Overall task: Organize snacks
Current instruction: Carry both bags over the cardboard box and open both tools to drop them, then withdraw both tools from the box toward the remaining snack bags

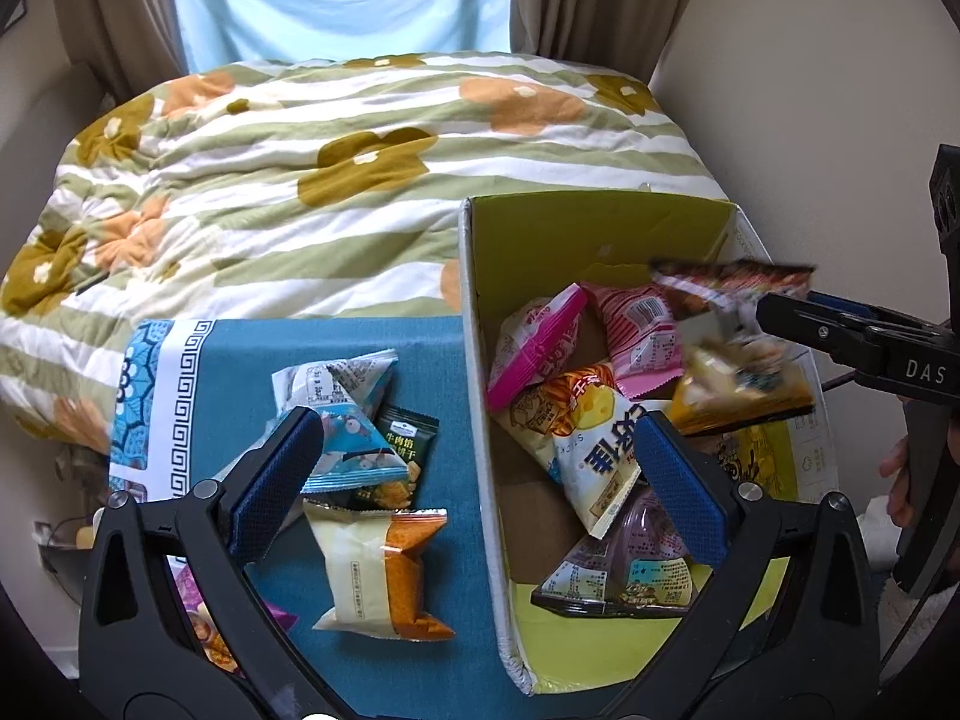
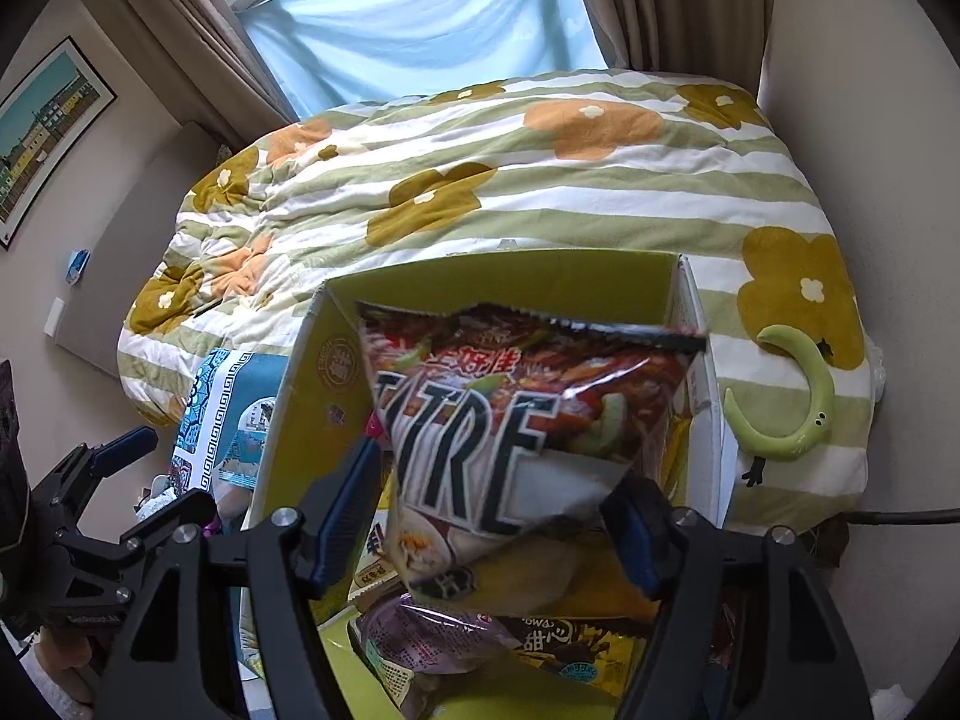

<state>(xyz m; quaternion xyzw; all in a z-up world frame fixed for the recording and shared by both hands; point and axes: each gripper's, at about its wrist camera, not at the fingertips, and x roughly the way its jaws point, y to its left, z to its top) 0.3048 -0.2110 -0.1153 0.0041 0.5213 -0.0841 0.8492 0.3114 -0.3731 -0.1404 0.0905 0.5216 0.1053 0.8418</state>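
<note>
An open cardboard box (image 1: 480, 372) with a yellow-green inside stands on the bed and holds several snack packets. More packets lie left of it on a blue cloth (image 1: 456, 516), among them a white-and-orange one (image 1: 378, 570) and a light blue one (image 1: 354, 450). My left gripper (image 1: 474, 480) is open and empty, spread above the box's left wall. My right gripper (image 2: 498, 516) hangs over the box (image 2: 300, 384). Its jaws stand wide and a red-and-white chip bag (image 2: 510, 420) sits loosely between them. In the left wrist view the bag (image 1: 732, 282) is blurred beside the right gripper (image 1: 798, 315).
The bed has a striped floral quilt (image 1: 360, 168). A green curved toy (image 2: 798, 408) lies on it right of the box. Walls flank the bed, and a curtained window is behind. A framed picture (image 2: 42, 138) hangs on the left wall.
</note>
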